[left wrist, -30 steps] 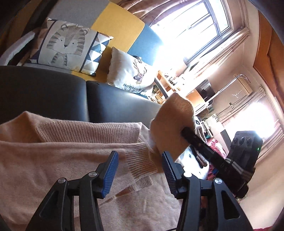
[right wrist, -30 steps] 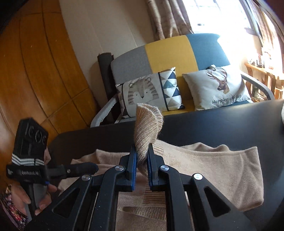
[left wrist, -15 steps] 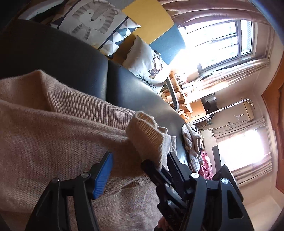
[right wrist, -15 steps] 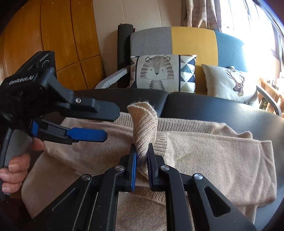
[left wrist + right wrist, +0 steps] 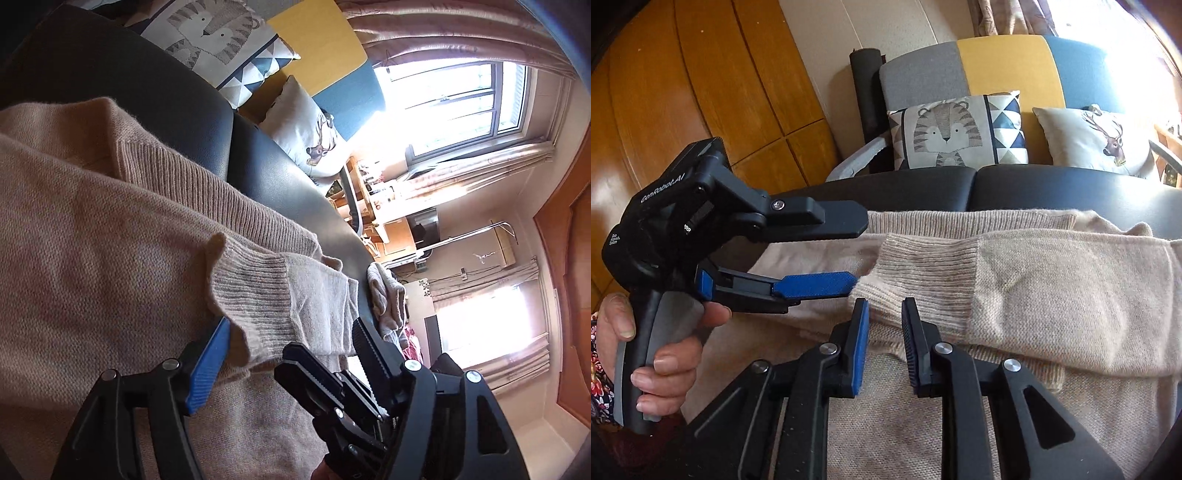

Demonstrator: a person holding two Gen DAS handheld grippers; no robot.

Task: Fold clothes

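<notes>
Right wrist: right gripper opening over sweater cuff; left gripper wide.

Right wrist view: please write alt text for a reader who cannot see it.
The right claw, opening, hovers just short of the ribbed cuff of a beige sweater folded on a black table. The open left claw, held in a hand, reaches in beside it.

I see a black table; behind it a sofa in grey, yellow, blue with 2 cushions, tiger and deer. Wood panels left, plain wall behind. Curtained window blown out by sun.
</notes>
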